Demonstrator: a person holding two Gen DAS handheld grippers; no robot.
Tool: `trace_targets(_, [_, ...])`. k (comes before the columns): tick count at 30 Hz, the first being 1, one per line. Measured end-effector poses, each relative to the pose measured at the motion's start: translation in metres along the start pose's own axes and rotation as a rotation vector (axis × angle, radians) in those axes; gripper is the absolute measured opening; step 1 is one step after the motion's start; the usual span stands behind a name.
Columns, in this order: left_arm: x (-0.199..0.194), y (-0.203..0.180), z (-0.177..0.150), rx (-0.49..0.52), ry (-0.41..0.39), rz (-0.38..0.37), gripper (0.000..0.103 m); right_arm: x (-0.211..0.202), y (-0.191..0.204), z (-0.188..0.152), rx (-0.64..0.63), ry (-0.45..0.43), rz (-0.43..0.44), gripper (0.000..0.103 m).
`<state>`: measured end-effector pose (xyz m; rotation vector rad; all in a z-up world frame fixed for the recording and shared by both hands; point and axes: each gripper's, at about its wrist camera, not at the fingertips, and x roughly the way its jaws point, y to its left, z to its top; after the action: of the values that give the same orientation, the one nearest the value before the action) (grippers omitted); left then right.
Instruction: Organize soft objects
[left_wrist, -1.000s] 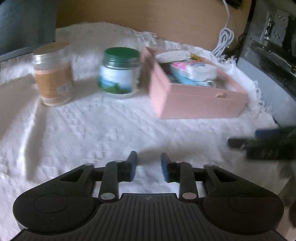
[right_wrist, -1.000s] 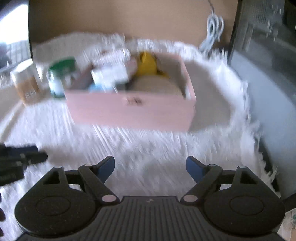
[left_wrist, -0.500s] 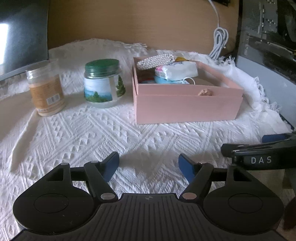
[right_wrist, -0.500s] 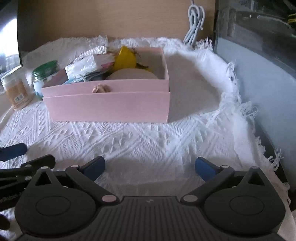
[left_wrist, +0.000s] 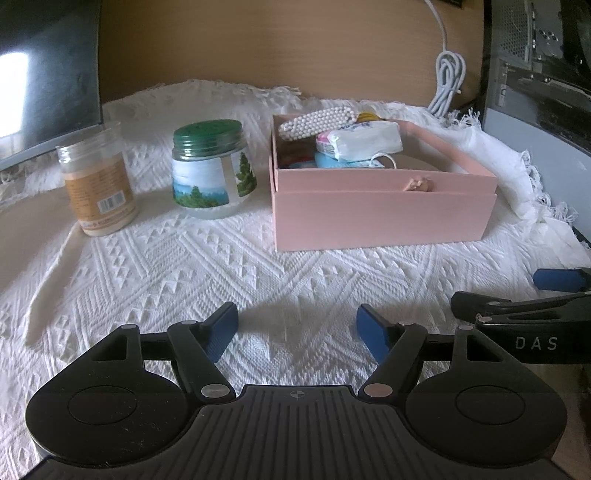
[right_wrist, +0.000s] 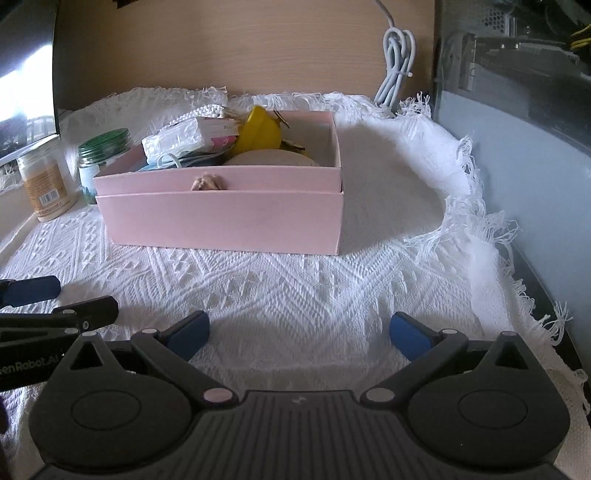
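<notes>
Pink card made up the box, which sat on a white woven cloth spread over the table. Inside it lay the soft things: a wrapped pack of tissues, a string of white beads against the far left corner, something yellow toward the back, and a pale round pad at the right end (what lay under the tissues was too crowded to make out). A small beige tassel hung at the middle of the front rim.

Left of the box stood a green-lidded jar with a tree scene on its label, and further left a clear jar with an orange label. A coiled white cable hung against the wooden back wall.

Both tools hovered over bare cloth in front of the box, well apart from it. The left gripper had its jaws spread wide with nothing between them. The right gripper stood spread wider, likewise empty, its blue pads clear of everything.
</notes>
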<state>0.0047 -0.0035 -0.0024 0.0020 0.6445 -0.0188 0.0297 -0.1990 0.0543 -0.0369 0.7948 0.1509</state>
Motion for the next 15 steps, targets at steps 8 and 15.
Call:
trace_targets(8, [-0.0004, 0.0001, -0.0001, 0.002, -0.002, 0.0, 0.076, -0.0002, -0.0003, -0.0001, 0.0, 0.0, 0.0, 0.103])
trace_targets(15, [-0.0002, -0.0002, 0.0001, 0.003, -0.001, 0.003, 0.076, -0.0002, -0.0003, -0.0001, 0.0, 0.0, 0.0, 0.103])
